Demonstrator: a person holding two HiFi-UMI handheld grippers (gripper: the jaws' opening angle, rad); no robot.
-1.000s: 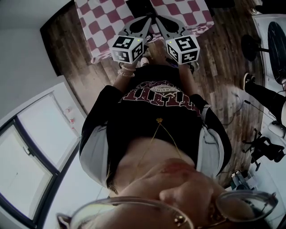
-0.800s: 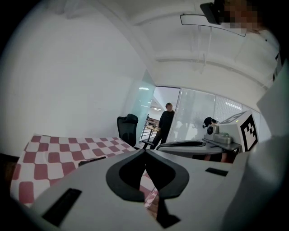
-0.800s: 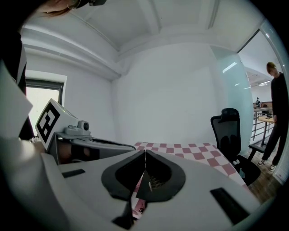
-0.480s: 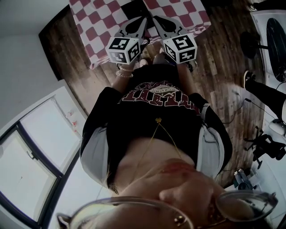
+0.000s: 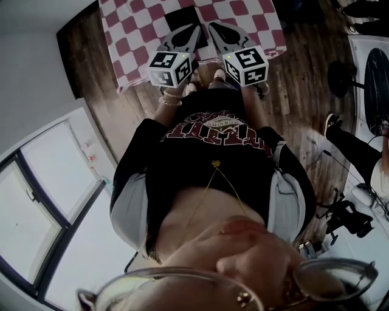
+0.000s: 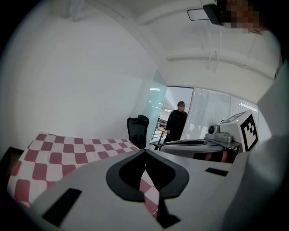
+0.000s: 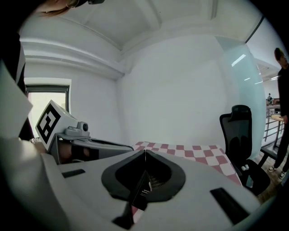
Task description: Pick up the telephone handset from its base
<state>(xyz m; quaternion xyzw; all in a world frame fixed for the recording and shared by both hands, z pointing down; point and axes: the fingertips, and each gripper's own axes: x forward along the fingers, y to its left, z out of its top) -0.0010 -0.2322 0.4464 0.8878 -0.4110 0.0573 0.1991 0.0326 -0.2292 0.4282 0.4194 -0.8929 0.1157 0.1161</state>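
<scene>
Both grippers are held side by side over the near edge of a table with a red-and-white checkered cloth (image 5: 134, 30). In the head view my left gripper (image 5: 198, 27) and right gripper (image 5: 210, 25) point at a black object (image 5: 181, 14) on the cloth, cut off by the frame's top edge. I cannot tell handset from base there. In the left gripper view my left gripper (image 6: 144, 151) has its jaws together, with only cloth (image 6: 67, 151) beyond. My right gripper (image 7: 145, 152) is likewise shut and empty, and a dark grilled part (image 7: 153, 181) shows through its jaw opening.
A black office chair (image 6: 137, 130) (image 7: 241, 135) stands beyond the table. A person (image 6: 177, 121) stands farther back by glass walls. Wooden floor (image 5: 304, 91) surrounds the table, with another person's leg and shoe (image 5: 340, 121) and equipment at the right.
Both grippers have shifted slightly together over the cloth, and the head view has swung a little. Their jaws have stayed together throughout.
</scene>
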